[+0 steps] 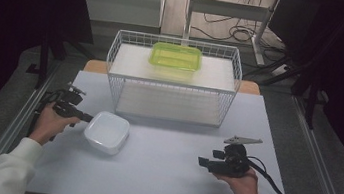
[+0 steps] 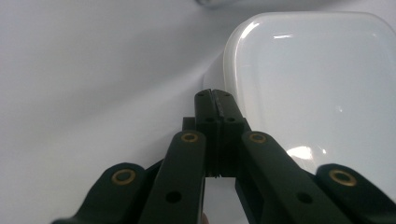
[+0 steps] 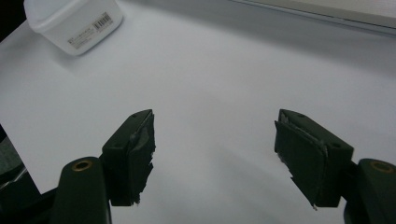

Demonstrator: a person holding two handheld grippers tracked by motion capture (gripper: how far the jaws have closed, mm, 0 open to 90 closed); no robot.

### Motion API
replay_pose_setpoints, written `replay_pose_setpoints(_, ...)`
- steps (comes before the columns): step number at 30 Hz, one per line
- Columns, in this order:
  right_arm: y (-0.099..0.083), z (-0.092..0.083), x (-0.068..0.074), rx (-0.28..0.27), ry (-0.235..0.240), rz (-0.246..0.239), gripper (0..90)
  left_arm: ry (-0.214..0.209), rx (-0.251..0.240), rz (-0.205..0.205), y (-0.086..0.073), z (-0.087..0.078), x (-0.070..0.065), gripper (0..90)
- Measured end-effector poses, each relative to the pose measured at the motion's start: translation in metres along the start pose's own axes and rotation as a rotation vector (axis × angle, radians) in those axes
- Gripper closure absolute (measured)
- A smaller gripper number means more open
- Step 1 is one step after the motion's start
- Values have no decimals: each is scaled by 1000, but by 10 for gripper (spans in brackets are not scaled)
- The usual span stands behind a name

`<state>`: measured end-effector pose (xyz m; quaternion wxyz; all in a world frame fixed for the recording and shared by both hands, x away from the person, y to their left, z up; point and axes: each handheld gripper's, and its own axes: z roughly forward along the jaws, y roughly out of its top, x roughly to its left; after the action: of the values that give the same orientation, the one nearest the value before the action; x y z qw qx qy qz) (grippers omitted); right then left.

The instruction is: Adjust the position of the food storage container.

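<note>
The white lidded container (image 1: 107, 132) sits on the counter (image 1: 165, 172) in front of the wire basket (image 1: 172, 79), touching the clenched, empty jaws of the left gripper (image 1: 87, 117) at its left edge, while the right gripper (image 1: 201, 162) rests well apart, jaws released.
</note>
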<state>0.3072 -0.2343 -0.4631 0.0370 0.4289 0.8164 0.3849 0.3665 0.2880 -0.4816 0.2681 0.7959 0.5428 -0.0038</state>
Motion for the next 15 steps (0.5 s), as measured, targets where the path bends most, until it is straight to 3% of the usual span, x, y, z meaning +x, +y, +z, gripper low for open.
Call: replay_pose_setpoints(15,0,0,0,3,-1,-1,287,-72,4,36,-6,17,-52,898)
